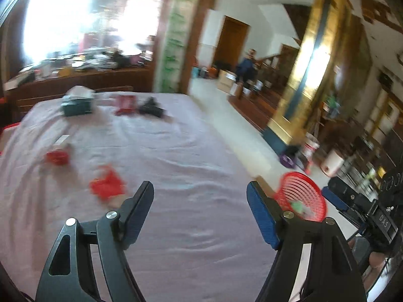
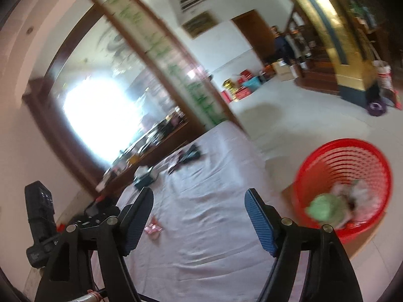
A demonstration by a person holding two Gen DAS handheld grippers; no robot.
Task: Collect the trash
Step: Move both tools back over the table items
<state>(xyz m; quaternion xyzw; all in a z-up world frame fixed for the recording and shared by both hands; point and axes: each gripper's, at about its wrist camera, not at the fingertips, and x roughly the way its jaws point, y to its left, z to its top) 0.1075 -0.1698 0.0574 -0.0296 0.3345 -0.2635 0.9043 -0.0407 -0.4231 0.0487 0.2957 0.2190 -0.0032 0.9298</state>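
Both frames are pretty motion-blurred, so take the small stuff with a grain of salt.

Left claw (image 1: 200,196) is spread wide with nothing between the fingers, just the pale pink cloth (image 1: 176,151) of the table under it. Right claw (image 2: 199,203) is the same deal: released, empty, hanging over the cloth near the table's right edge.

Trash still on the table, from the left view: a crumpled red wrapper (image 1: 107,185) just left of the left claw's left finger, another red bit (image 1: 57,156) further out to the left, and a small white scrap (image 1: 61,139) just behind that. At the far end there's a teal box (image 1: 76,105) with something white on top, a dark red pack (image 1: 125,104) and a black thing (image 1: 151,108) next to it. In the right view a small pink wrapper (image 2: 153,229) lies on the cloth beside the left finger.

The red basket (image 2: 343,188) sits on the floor off the right edge of the table. It already has stuff in it: a green wad (image 2: 321,209) and some whitish crumpled bits (image 2: 362,191). The left view catches the same basket just past its right finger.

Someone in dark clothes (image 1: 248,65) is standing way back by the doorway.
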